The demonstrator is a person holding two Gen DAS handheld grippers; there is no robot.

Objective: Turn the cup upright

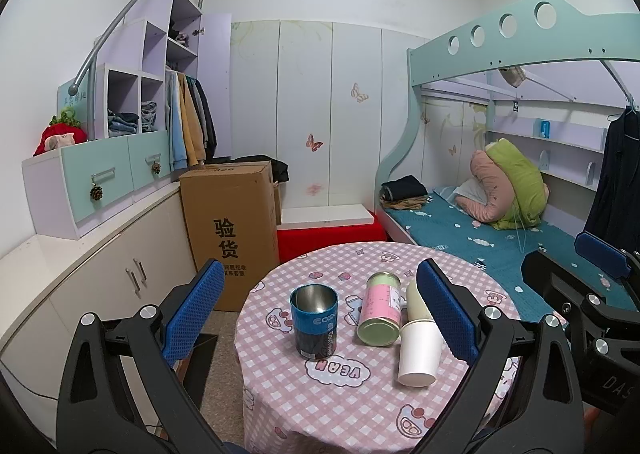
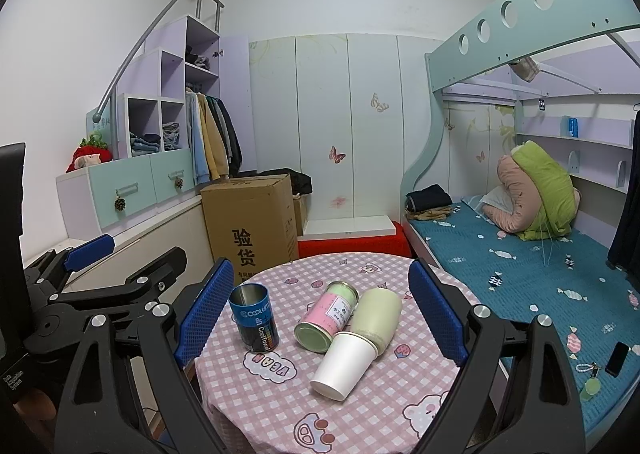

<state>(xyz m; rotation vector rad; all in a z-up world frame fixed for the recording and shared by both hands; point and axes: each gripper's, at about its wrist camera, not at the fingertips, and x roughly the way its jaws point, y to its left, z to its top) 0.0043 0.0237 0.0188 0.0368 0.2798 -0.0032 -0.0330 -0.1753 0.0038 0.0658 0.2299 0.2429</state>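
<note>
Both grippers hung short of the table (image 2: pixel 248 406), the left gripper (image 1: pixel 318 306) and the right gripper (image 2: pixel 322 304) each with jaws spread wide and nothing between them. Nearest lay the white cup (image 2: pixel 344 364) on its side on the pink checked cloth, mouth toward the cameras; in the right wrist view it pointed toward the near left. Its base was tucked against, perhaps into, the mouth of a cream cup (image 2: pixel 378 316) lying behind it, and whether the two were nested tight I could not tell. Just left of them lay a pink tin (image 2: pixel 326 318), also on its side and touching or nearly touching the cream cup. Farther left, apart from the rest, a blue tumbler (image 2: pixel 254 318) stood upright already. My judgement was that the white cup was the one to right, and the right gripper sat better for it. A good grasp would take the wall near the middle, lightly, since thin paper would likely crush under a hard squeeze. Drawing it toward the near edge first should free it from the cream cup; otherwise both might lift or the tin might roll. Then turn it mouth up and set it on bare cloth. Beyond the table stood a carton (image 2: pixel 250 219) and a bed (image 2: pixel 520 266).
</note>
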